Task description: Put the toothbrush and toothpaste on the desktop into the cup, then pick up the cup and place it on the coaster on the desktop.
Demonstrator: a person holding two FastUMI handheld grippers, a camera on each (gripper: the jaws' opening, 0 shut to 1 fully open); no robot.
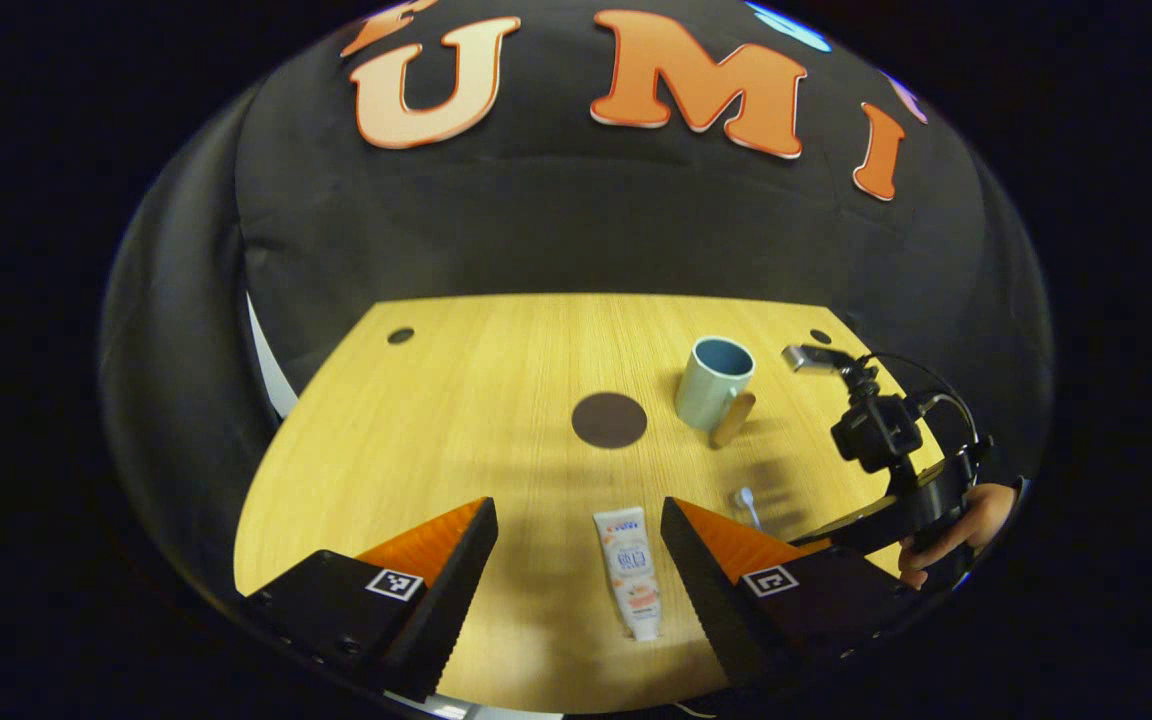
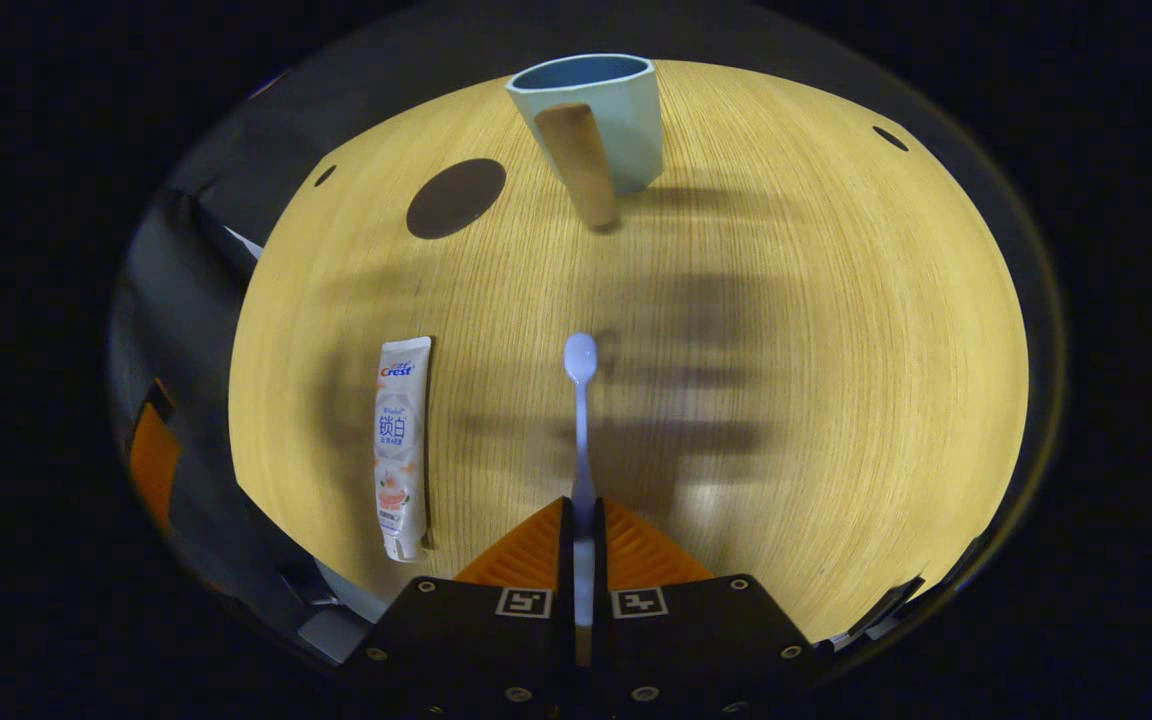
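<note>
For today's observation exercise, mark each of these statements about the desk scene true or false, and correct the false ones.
1. The right claw is shut on the toothbrush. True.
2. The toothpaste is already inside the cup. False: it lies flat on the desktop, between the open fingers of the left claw.
3. The cup stands on the coaster. False: it stands on the bare wood beside the coaster, apart from it.
4. The cup has a wood-coloured handle. True.
5. The left claw is shut on the toothpaste. False: its fingers are spread wide to either side of the tube.
</note>
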